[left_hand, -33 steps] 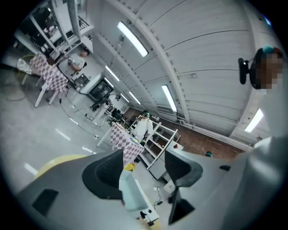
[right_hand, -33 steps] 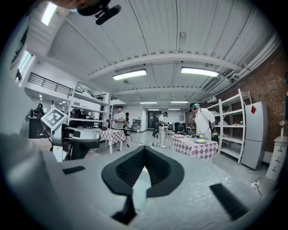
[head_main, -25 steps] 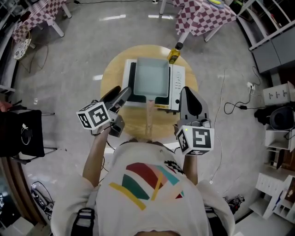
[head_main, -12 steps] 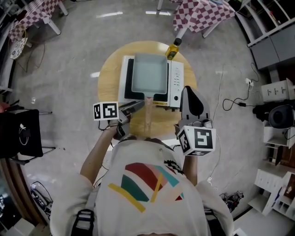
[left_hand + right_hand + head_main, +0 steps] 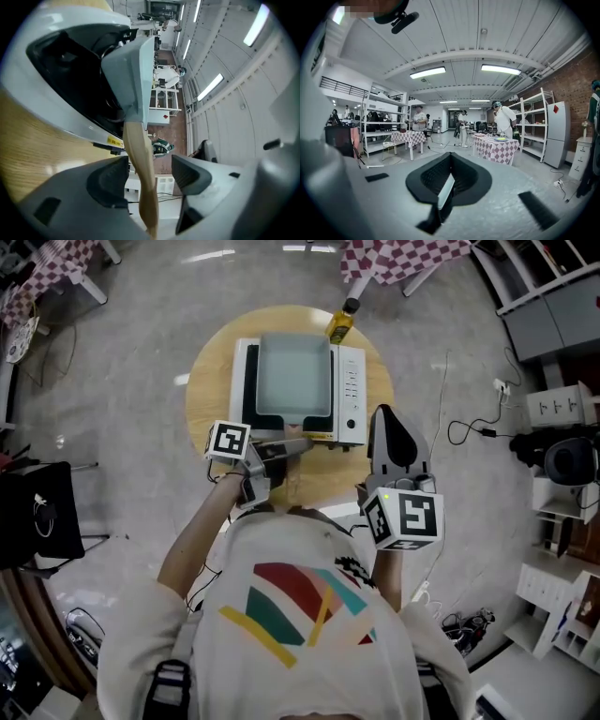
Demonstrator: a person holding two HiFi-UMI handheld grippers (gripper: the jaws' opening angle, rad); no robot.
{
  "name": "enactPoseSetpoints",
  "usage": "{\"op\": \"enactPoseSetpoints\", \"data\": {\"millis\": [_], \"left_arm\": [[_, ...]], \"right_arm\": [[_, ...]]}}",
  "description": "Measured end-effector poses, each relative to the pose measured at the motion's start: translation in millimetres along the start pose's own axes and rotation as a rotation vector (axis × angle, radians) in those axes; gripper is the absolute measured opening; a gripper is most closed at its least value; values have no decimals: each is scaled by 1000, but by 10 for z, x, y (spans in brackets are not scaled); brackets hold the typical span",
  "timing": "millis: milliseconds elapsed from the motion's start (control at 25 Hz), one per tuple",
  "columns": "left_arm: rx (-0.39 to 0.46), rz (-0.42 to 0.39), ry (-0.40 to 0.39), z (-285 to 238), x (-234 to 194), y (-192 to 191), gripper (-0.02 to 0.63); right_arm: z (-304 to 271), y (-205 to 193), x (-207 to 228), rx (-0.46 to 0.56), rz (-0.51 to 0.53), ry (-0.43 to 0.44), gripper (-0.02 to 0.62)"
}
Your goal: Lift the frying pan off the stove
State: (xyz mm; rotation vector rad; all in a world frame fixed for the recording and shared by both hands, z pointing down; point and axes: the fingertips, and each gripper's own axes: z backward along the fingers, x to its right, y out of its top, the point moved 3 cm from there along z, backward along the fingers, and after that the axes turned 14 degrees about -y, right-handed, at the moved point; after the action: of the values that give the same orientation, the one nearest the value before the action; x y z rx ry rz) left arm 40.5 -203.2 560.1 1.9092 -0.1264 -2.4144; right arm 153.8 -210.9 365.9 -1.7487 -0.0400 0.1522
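A square grey-blue frying pan [image 5: 292, 376] sits on the white stove [image 5: 352, 395] on a round wooden table [image 5: 208, 381]. Its wooden handle [image 5: 139, 154] points toward me. My left gripper [image 5: 286, 448] lies on its side at the handle. In the left gripper view the handle runs between the jaws of my left gripper [image 5: 150, 176]. They stand open, with a gap on the right side. The pan [image 5: 129, 70] and stove [image 5: 61, 108] fill that view's upper left. My right gripper [image 5: 394, 439] hangs beside the stove's right front and points up into the room, shut and empty [image 5: 447, 180].
A yellow oil bottle [image 5: 340, 322] stands at the table's far edge behind the stove. Checkered tables [image 5: 394, 257] stand beyond. A cable and socket strip [image 5: 469, 432] lie on the floor at the right. A black bag [image 5: 42, 512] is at the left.
My left gripper has swung right and in from the table's left front, turned on its side, and now straddles the pan handle. The right gripper has barely moved.
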Motion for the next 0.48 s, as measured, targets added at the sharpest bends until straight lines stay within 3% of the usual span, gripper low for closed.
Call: {"op": "enactPoseSetpoints", "data": {"millis": [120,280,480], "left_arm": [[-116,65,-76,-124,49,-118,262],[-271,98,-80,-207,23,-288,262],[-307,115,-80,-262,7,-281,257]], "right_arm": [[10,-28,43,-8,2,-13,-2],[18,-83,98,-23,-9,-23,-2],[17,-140,135,-48,-13,-30,-2]]}}
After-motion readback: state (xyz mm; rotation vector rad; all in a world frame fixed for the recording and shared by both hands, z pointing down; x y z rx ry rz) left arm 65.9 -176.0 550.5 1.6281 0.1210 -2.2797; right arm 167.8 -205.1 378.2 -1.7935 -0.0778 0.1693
